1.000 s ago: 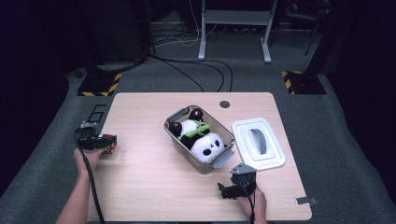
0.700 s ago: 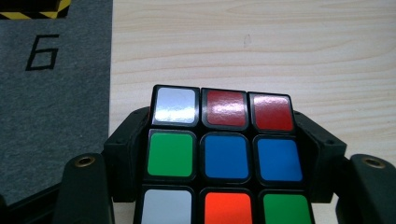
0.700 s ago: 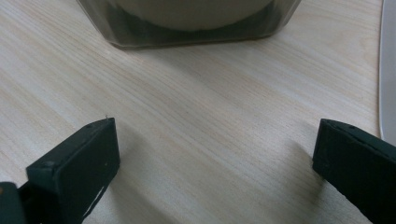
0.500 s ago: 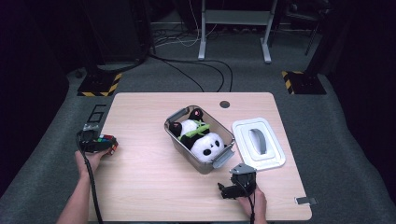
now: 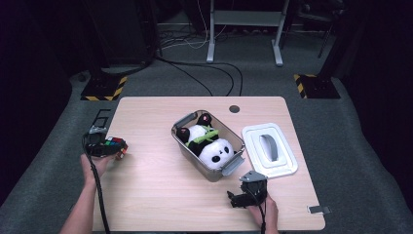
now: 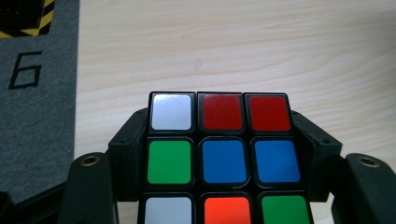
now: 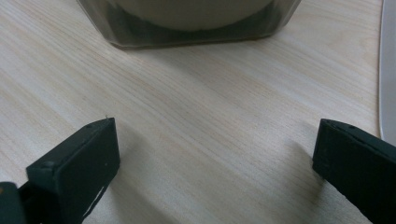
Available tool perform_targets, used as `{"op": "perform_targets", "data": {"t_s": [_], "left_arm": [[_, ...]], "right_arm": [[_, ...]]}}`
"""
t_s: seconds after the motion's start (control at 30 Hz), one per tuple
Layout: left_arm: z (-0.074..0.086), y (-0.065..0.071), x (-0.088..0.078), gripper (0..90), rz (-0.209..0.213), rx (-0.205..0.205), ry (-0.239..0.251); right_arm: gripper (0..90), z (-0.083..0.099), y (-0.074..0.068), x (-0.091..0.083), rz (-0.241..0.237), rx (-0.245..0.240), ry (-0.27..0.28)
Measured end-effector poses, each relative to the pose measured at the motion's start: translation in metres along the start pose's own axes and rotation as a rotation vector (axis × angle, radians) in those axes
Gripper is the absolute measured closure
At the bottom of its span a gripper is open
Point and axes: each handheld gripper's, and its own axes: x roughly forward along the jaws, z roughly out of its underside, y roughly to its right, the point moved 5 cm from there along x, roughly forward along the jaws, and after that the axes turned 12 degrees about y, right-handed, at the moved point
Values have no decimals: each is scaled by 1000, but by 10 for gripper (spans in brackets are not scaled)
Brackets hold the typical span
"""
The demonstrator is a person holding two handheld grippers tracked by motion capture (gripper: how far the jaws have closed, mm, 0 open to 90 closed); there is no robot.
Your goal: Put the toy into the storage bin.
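While your left gripper [image 5: 109,146] hangs over the table's left edge in the high view, its jaws are clamped on a Rubik's cube [image 5: 115,145], having just closed in on it. Your right gripper [image 5: 242,197] rests near the wooden table's [image 5: 156,195] front edge, just below a clear plastic bin [image 5: 207,141] that holds a plush panda [image 5: 210,146]. The bin's white lid [image 5: 270,150] lies flat on the table just beside the bin, on its right.

Seen from the left gripper view, the Rubik's cube [image 6: 223,158] sits squarely between the two black jaws, both pads pressed against its sides; the face toward the camera shows white, red, green, blue and orange squares, with bare tabletop beyond and grey floor at the left.

Seen from the right gripper view, your right gripper [image 7: 215,154] stands wide open with nothing between the jaws, low over the wood grain. The bin's lower wall [image 7: 187,28] lies ahead, apart from the jaws.
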Motion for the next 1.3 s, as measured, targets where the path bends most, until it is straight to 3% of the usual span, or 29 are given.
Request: {"op": "perform_targets", "data": {"t_s": [0.47, 1.0, 1.3], "left_arm": [[-40, 50, -18, 338, 115, 57, 52], [-86, 108, -33, 338, 216, 172, 72], [-114, 140, -35, 338, 274, 215, 96]], "right_arm": [[0, 0, 0, 0, 0, 0, 0], [0, 0, 0, 0, 1, 1, 1], [0, 0, 0, 0, 0, 2, 1]]}}
